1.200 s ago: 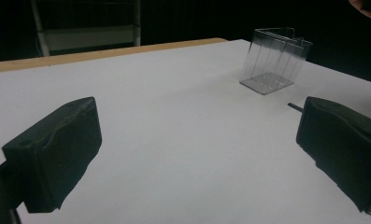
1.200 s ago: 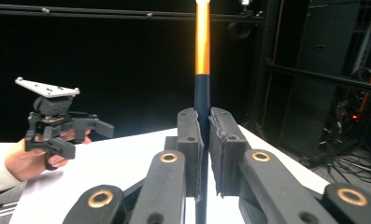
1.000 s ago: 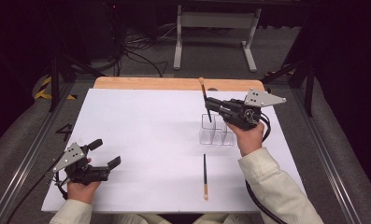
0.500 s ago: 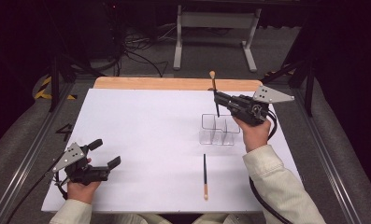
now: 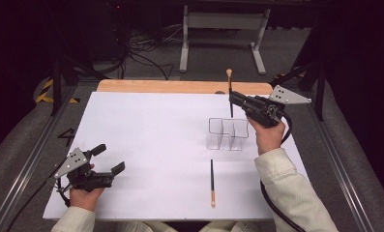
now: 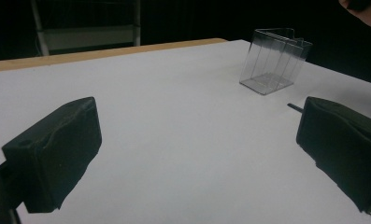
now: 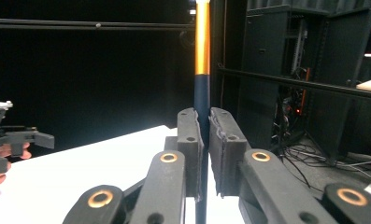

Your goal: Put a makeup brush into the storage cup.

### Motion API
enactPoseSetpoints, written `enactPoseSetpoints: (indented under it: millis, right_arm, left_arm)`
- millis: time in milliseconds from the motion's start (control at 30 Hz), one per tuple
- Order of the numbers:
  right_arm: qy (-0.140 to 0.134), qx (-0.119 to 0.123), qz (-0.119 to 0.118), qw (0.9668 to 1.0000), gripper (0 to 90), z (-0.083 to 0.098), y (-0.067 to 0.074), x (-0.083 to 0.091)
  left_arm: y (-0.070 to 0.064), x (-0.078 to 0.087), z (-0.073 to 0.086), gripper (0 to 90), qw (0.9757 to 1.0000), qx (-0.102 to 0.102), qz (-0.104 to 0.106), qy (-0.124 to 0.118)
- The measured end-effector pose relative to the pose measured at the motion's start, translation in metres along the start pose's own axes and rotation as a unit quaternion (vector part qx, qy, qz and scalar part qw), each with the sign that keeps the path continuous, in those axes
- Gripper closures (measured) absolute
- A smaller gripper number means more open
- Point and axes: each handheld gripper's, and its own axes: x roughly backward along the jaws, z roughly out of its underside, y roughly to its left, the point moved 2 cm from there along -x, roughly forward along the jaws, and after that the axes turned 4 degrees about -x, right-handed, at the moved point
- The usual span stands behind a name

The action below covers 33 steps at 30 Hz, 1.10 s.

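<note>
Your right gripper (image 5: 231, 98) fingers clench an upright brush (image 5: 229, 92) above the empty clear divided holder (image 5: 227, 134); your left gripper (image 5: 107, 159) fingers rest released.

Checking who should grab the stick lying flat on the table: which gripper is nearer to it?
Right, narrowly. The right gripper is above the clear container, beyond the lying stick, and already grips another stick. The left gripper rests open farther off sideways.

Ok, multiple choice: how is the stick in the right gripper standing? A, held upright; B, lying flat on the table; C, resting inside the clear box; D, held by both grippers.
A: the right gripper clamps the black stick upright, tan end up, above the clear divided box.
</note>
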Motion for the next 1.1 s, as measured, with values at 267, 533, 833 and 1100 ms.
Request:
enactPoseSetpoints:
  millis: [267,533,833,1100]
  right_arm:
    - [-0.007,-0.006,0.015,0.9999,83.1,0.005,-0.008,0.001]
    - [-0.015,-0.019,0.024,0.9994,83.1,0.02,-0.014,0.002]
    - [-0.007,-0.022,0.023,0.9995,83.0,0.034,-0.015,-0.002]
    - [0.003,-0.025,0.023,0.9994,83.0,0.044,-0.015,-0.004]
  left_arm:
    - [0.0,0.0,0.0,1.0,1.0,-0.001,0.001,0.002]
    - [0.0,0.0,0.0,1.0,1.0,-0.001,0.001,0.002]
    - [0.0,-0.001,0.0,0.9,1.0,-0.001,0.002,0.002]
    - [0.0,-0.001,0.0,0.9,1.0,-0.001,0.003,0.002]
